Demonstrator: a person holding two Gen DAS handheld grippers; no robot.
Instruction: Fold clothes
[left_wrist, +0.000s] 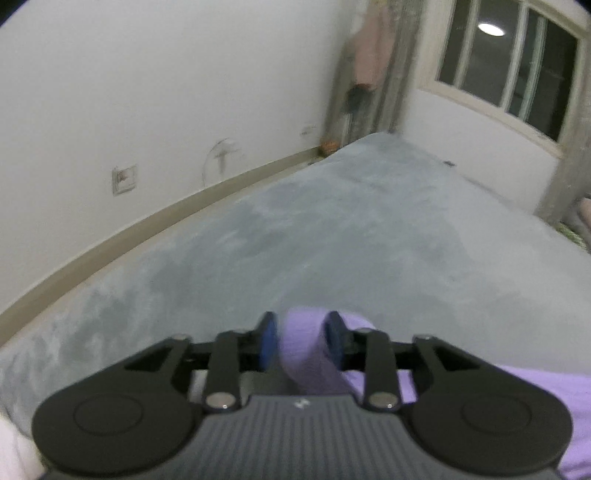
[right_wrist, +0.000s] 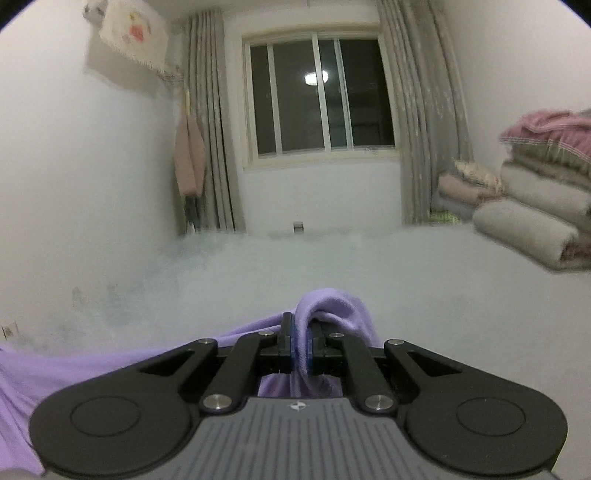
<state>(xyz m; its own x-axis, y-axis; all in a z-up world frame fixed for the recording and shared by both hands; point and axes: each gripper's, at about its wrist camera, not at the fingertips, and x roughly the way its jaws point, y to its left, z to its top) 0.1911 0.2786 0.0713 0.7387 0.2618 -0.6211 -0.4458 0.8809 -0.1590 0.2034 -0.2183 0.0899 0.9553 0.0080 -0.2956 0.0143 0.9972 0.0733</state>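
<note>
— Purple garment is draping over the grey bed; the right gripper is clenching a fold.
— Left gripper is straddling another fold, jaws parted, cloth between the pads.

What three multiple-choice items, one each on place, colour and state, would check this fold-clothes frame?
1. Where is the stack of folded blankets in the right wrist view?
A. right edge, on the bed
B. under the window
C. left wall

2. What colour is the garment?
A. pink
B. lilac purple
C. grey

3. How is the right hand-held gripper?
A. wide open, empty
B. shut on the garment
C. out of view

Answers: 1 A, the stack sits at the right edge on the grey bed cover; 2 B, the cloth in both views is lilac; 3 B, its blue pads pinch a fold of cloth.
</note>
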